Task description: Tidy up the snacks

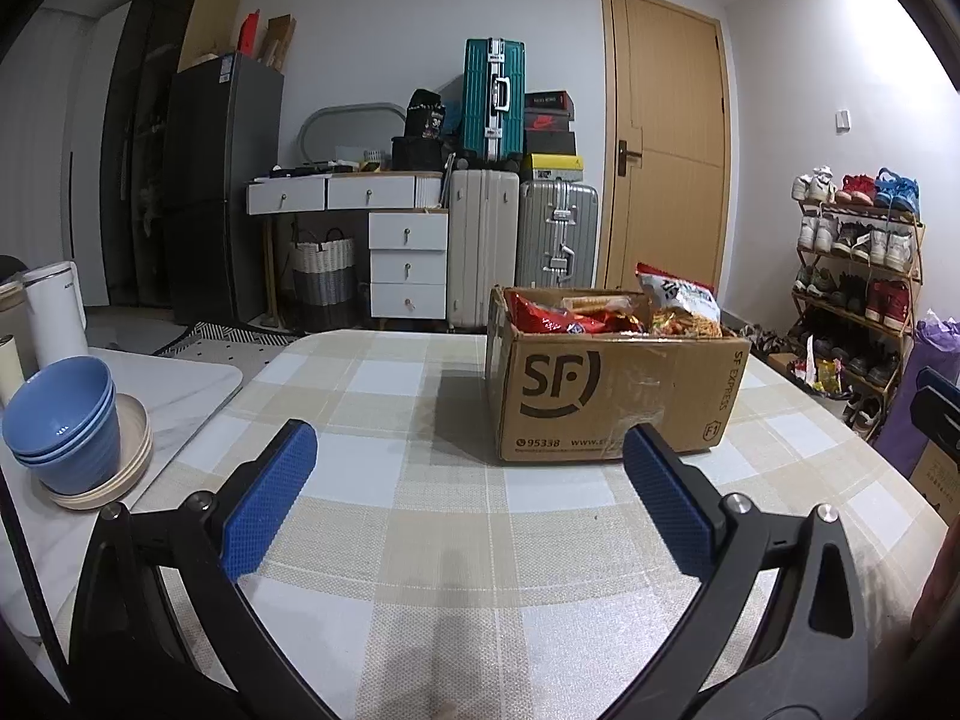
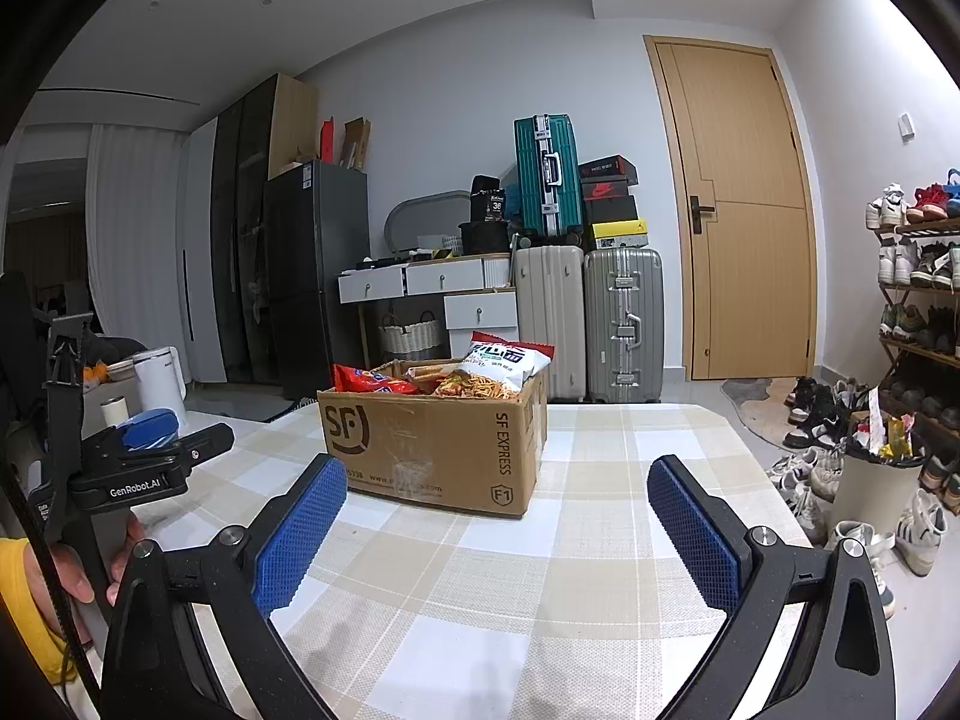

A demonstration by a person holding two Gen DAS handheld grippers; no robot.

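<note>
Brown corrugated cardboard marks the landmark here: one open box [image 1: 612,390] printed with a courier logo, standing on the checked tablecloth [image 1: 384,480] toward the far half of the table. The snacks sit inside it, heaped above the rim. A white-and-red noodle bag [image 2: 507,363] stands tallest at the box's far right corner, and a red bag [image 2: 372,383] lies at its left side; more packets fill the gap between them, too jumbled to count, so I can only say at least three.

The left gripper [image 1: 469,483] hovers just short of the box's near face, its blue pads spread wide with nothing between them. The right gripper [image 2: 497,516] hangs near the box's right-hand corner, equally wide and empty. Neither touches the box.

By my judgement the bags are light, puffed with air, crinkly and slick, and their contents crush easily. A pinch across a bag's middle would likely slip or break what is inside; the flat sealed top edge of the noodle bag, standing clear of the rim, looks the best place to take hold. The box itself is stiff but light, and may slide on the cloth if pushed.

Left of the box, well apart, stand three stacked blue bowls [image 1: 63,420] on a pale plate, and one white kettle [image 1: 57,312] behind them.
</note>
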